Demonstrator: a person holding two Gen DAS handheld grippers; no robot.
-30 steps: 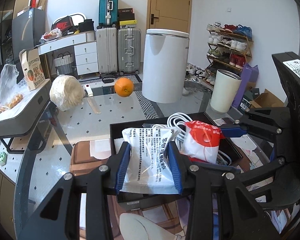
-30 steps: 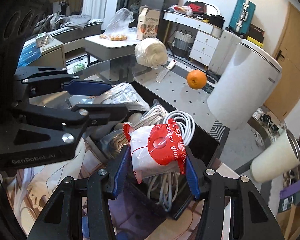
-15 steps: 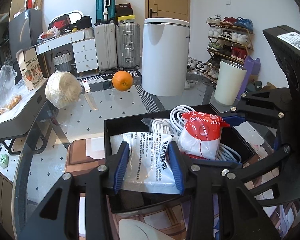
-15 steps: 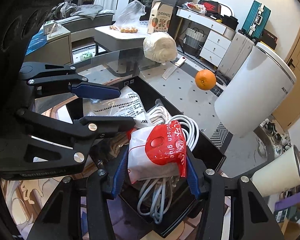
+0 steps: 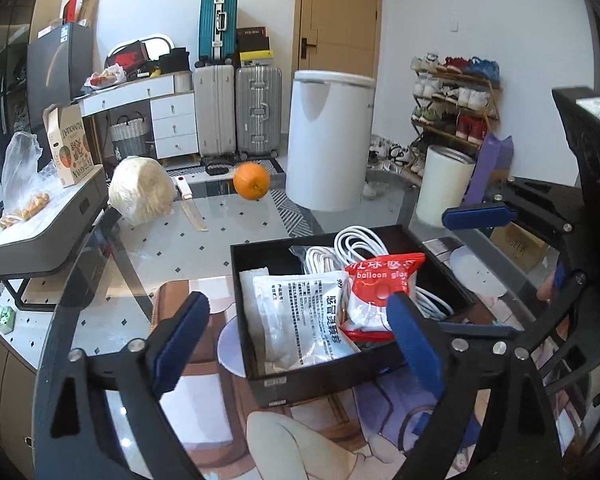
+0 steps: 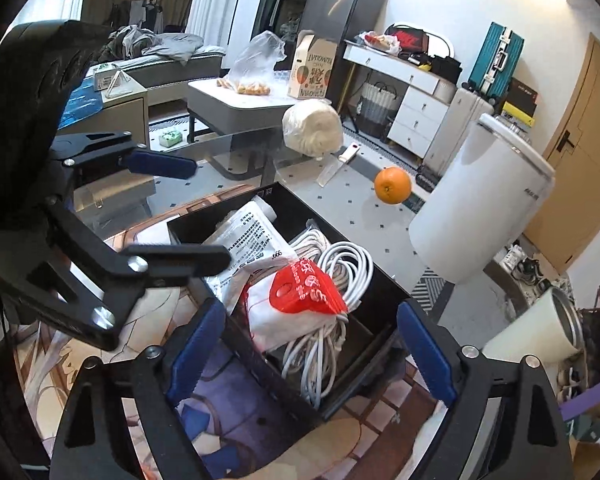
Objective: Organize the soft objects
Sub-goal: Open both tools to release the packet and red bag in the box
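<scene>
Both grippers, left [image 5: 296, 332] and right [image 6: 308, 344], gape wide and hold nothing. The white pouch [image 5: 300, 316] and red pouch [image 5: 374, 296] lie in the black box [image 5: 256, 360] near the table's front edge. The red pouch rests tilted on the cables [image 6: 328, 280] and could slide; a withdrawing finger could snag a cable loop.

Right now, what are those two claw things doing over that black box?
A person is tidying soft packets into the black box. Both the left gripper and the right gripper are open and hold nothing. The white printed packet and the red balloon glue bag lie inside the box, on top of coiled white cables.
</scene>
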